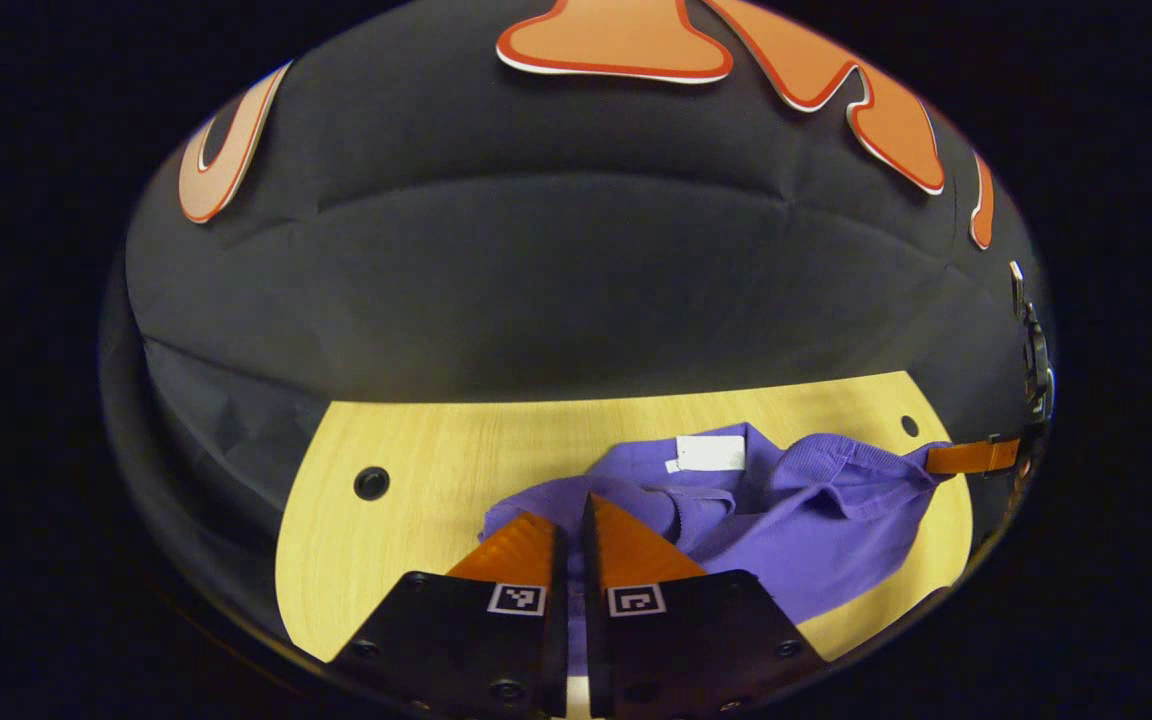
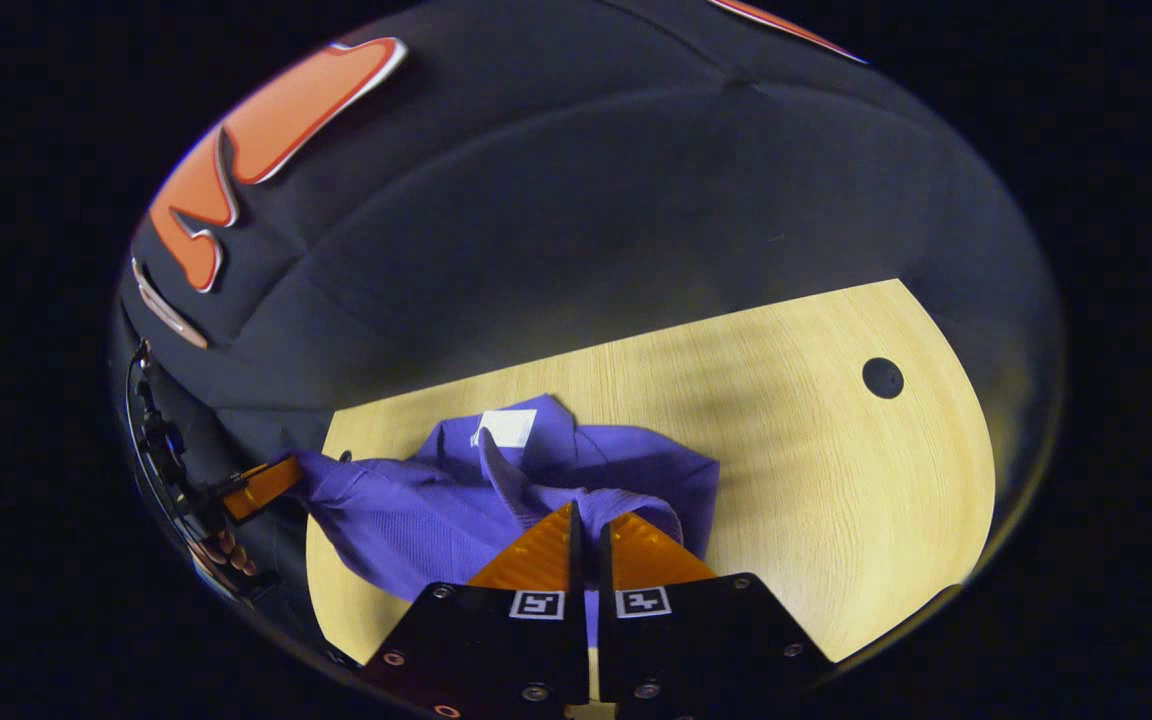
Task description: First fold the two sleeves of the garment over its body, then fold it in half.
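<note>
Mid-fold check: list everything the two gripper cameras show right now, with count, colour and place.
garment: one, purple, bunched on the table, lifted at two ends by the grippers
label: one, white, on the garment's far part
table: one, light wood, under the garment
holes: two dark round ones show in the tabletop in the left gripper view, near its far corners
left gripper: orange fingers, closed on purple cloth
right gripper: orange fingers, closed on purple cloth
hand: fingers behind the left gripper, right gripper view

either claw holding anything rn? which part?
Both claws, left and right, pinch the purple garment at opposite edges, stretching it; exact part unclear.
</note>
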Demonstrator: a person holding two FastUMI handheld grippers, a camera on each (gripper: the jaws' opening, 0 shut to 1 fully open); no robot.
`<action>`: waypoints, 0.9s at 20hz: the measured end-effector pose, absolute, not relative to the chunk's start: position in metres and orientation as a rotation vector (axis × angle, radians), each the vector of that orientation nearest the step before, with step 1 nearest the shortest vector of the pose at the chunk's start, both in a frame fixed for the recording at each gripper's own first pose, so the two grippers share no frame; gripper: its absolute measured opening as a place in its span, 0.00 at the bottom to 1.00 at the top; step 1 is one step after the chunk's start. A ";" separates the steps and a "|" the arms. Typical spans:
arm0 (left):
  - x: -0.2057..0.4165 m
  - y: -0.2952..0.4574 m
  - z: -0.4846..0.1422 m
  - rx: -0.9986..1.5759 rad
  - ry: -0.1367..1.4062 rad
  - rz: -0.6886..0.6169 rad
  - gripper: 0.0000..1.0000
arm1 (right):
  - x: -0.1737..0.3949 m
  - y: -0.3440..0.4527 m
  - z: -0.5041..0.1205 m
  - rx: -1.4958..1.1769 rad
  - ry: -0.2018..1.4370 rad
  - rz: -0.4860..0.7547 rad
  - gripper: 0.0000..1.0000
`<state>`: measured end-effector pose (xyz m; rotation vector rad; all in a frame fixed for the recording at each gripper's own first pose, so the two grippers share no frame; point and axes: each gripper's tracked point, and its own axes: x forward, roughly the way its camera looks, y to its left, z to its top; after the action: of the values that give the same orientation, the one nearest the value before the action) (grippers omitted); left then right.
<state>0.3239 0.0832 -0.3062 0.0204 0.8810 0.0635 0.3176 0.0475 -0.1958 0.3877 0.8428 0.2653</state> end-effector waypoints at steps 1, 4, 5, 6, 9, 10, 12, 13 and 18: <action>0.329 0.085 -0.307 0.039 0.868 0.081 0.09 | 0.326 0.047 -0.194 0.412 0.829 0.252 0.05; 0.340 0.088 -0.298 0.066 0.798 0.111 0.31 | 0.338 0.048 -0.187 0.473 0.798 0.245 0.16; 0.344 0.088 -0.290 0.066 0.765 0.113 0.47 | 0.340 0.045 -0.185 0.465 0.774 0.238 0.18; 0.344 0.086 -0.282 0.072 0.741 0.117 0.62 | 0.341 0.040 -0.179 0.455 0.745 0.231 0.33; 0.332 0.088 -0.254 0.065 0.695 0.139 0.93 | 0.333 0.025 -0.152 0.424 0.664 0.215 0.47; 0.327 0.088 -0.244 0.045 0.668 0.151 0.92 | 0.330 0.019 -0.143 0.395 0.630 0.203 0.69; 0.315 0.089 -0.220 0.013 0.606 0.155 0.98 | 0.318 0.011 -0.121 0.305 0.542 0.180 0.81; 0.309 0.091 -0.209 0.022 0.569 0.154 0.98 | 0.310 0.010 -0.108 0.266 0.493 0.168 0.84; 0.271 0.077 -0.151 0.073 0.418 0.107 0.98 | 0.264 0.014 -0.052 0.170 0.320 0.138 0.95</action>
<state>0.2711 0.0770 -0.1514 0.0726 0.4184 0.1071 0.2640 0.0143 -0.0516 0.1697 0.3205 0.1381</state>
